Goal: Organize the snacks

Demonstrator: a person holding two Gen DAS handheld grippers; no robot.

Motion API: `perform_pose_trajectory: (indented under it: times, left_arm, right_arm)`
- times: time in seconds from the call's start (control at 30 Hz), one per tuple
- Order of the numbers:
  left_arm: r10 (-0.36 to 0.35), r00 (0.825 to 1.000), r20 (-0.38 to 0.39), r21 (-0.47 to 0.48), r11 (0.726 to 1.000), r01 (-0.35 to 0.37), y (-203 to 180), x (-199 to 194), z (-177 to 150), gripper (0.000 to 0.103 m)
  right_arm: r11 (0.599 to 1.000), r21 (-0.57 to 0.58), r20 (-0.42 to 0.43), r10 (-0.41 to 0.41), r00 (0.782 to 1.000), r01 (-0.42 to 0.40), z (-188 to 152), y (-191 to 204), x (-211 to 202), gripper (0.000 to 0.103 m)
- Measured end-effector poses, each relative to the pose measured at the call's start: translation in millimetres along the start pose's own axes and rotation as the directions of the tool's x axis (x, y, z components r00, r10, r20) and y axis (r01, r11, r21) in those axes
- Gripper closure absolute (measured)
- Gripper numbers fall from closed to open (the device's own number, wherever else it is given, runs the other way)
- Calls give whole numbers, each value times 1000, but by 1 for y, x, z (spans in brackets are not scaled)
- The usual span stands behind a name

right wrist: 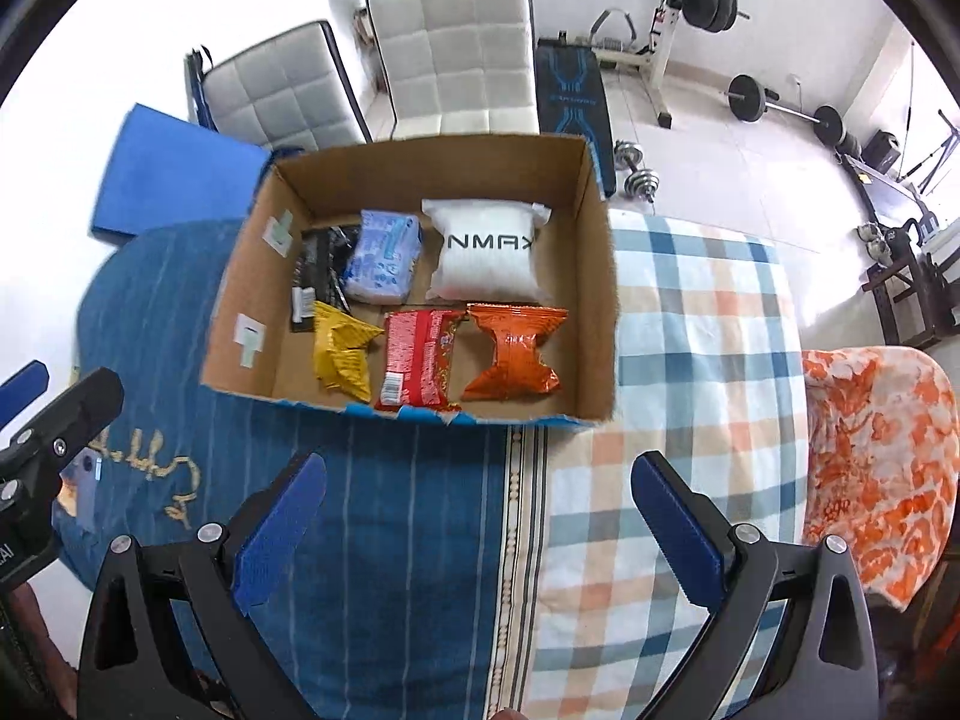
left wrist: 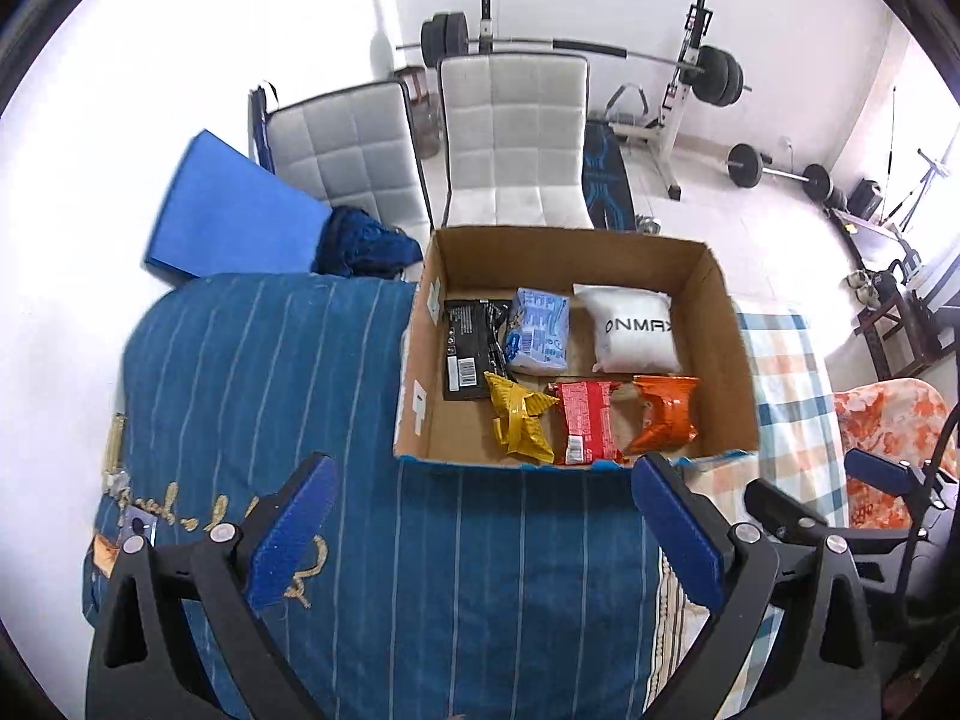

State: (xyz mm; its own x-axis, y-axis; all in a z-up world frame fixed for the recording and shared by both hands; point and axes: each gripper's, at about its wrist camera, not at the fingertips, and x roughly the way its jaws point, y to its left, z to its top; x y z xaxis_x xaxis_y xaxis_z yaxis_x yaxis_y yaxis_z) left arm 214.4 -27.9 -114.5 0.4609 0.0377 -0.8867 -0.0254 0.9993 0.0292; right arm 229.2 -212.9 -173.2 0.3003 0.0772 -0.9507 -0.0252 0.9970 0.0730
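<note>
A cardboard box (left wrist: 729, 324) (right wrist: 600, 252) stands on the bed and holds several snack packs. Along its near side lie a yellow pack (left wrist: 519, 423) (right wrist: 342, 357), a red pack (left wrist: 585, 420) (right wrist: 420, 357) and an orange pack (left wrist: 666, 411) (right wrist: 516, 348). Behind them lie a black pack (left wrist: 468, 345) (right wrist: 315, 276), a light blue pack (left wrist: 537, 330) (right wrist: 384, 261) and a white pack (left wrist: 636, 327) (right wrist: 486, 255). My left gripper (left wrist: 480, 534) hangs open over the blue striped cover, short of the box. My right gripper (right wrist: 480, 534) is open too, empty, in front of the box.
A blue striped cover (left wrist: 270, 372) (right wrist: 390, 510) and a checked blanket (right wrist: 690, 360) lie on the bed. An orange floral cloth (right wrist: 870, 456) lies at the right. Two white padded chairs (left wrist: 516, 138), a blue mat (left wrist: 228, 210) and barbell racks (left wrist: 690, 78) stand beyond.
</note>
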Motion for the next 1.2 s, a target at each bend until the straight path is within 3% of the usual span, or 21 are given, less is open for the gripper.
perform_pose_trajectory:
  times: [0.27, 0.6, 0.97, 1.2]
  left_arm:
    - [-19, 997, 74, -17, 1000, 20, 1, -73, -25, 2]
    - [-69, 993, 94, -40, 997, 73, 2, -133, -53, 2]
    - [-94, 986, 140, -33, 994, 100, 0, -173, -65, 2]
    - [-82, 980, 180, -22, 996, 87, 1, -183, -59, 2]
  right_arm:
    - [1000, 1, 94, 23, 995, -23, -42, -8, -84, 0]
    - [997, 20, 203, 74, 976, -79, -95, -10, -177, 0]
    - [994, -11, 219, 109, 970, -109, -128, -5, -233, 0]
    - [996, -22, 242, 87, 966, -85, -127, -4, -249, 0]
